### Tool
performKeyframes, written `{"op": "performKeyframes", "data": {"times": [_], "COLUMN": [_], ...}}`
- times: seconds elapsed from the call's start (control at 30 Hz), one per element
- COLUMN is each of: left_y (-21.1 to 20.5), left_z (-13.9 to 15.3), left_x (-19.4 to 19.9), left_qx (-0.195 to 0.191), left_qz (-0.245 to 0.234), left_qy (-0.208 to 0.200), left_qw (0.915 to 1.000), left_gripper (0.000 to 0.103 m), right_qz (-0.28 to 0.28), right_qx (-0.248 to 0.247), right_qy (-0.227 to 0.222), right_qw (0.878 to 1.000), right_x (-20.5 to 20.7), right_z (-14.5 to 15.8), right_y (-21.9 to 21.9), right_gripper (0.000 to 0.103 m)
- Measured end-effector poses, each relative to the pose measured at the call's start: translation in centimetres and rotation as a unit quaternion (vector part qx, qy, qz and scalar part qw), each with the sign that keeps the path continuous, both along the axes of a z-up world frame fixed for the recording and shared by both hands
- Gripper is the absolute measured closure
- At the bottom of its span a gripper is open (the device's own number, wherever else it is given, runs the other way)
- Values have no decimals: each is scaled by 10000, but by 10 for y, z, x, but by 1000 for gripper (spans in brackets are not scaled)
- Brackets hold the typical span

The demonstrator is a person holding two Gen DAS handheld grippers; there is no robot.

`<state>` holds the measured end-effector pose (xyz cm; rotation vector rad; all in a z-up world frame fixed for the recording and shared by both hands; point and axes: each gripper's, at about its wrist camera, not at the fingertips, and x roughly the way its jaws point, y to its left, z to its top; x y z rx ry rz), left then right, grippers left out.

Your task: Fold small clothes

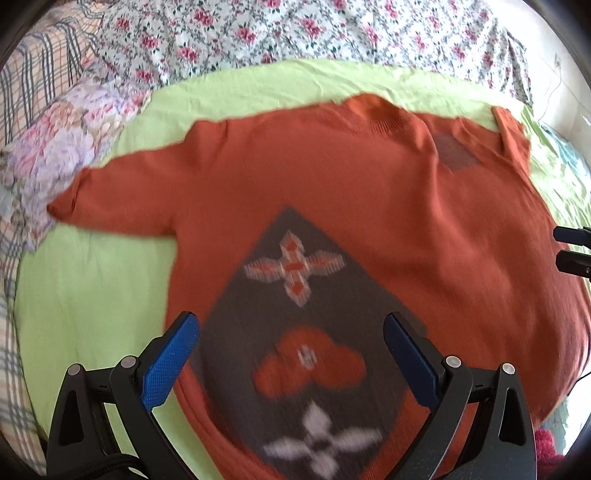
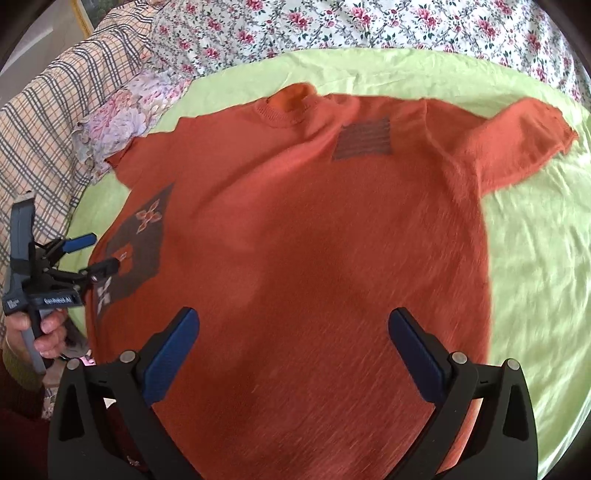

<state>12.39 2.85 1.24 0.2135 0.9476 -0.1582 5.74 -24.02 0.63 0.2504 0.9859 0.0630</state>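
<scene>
An orange short-sleeved sweater point(image 1: 332, 177) with a brown patterned panel point(image 1: 306, 332) lies spread flat on a light green sheet point(image 1: 88, 295). It also shows in the right wrist view point(image 2: 314, 240), collar at the far side. My left gripper point(image 1: 291, 332) is open above the sweater's lower left part, over the brown panel. My right gripper point(image 2: 293, 328) is open above the sweater's lower middle. Neither holds anything. The left gripper point(image 2: 90, 251) also shows in the right wrist view at the sweater's left edge, and the right gripper's fingertips point(image 1: 569, 236) show at the left view's right edge.
A floral bedcover point(image 2: 369, 26) lies beyond the green sheet point(image 2: 535, 258). A plaid cloth point(image 2: 48, 129) and a pale flowered pillow point(image 2: 122, 114) lie at the left. A dark red item point(image 1: 546, 443) lies at the lower right.
</scene>
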Motion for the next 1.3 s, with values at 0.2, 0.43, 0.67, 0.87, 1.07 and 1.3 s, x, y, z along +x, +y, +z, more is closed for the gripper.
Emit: {"op": "performKeyframes", "data": {"times": [0.2, 0.43, 0.67, 0.87, 1.07, 1.3], "left_y": [2, 18, 30, 30, 30, 22], "left_z": [13, 21, -11, -42, -43, -23], "left_x": [70, 188, 287, 316, 303, 262], "left_qx": [141, -67, -216, -414, -354, 568], "left_qz": [-227, -410, -776, -1023, -1269, -899], "left_qy": [-244, -389, 282, 738, 513, -377], "left_qw": [9993, 9984, 9964, 9911, 9900, 9936], "left_gripper": [3, 3, 3, 26, 87, 97], "right_qz": [92, 68, -72, 221, 656, 107], "right_qx": [-377, -526, -640, -884, -958, -1655], "right_qy": [-167, -215, -285, -123, 483, 277], "right_qw": [9991, 9984, 9975, 9958, 9921, 9858], "right_x": [49, 133, 199, 243, 260, 236], "right_z": [15, 25, 25, 9, -26, -12], "right_y": [-31, -91, -141, -160, -159, -150], "right_gripper": [2, 21, 24, 24, 32, 96]}}
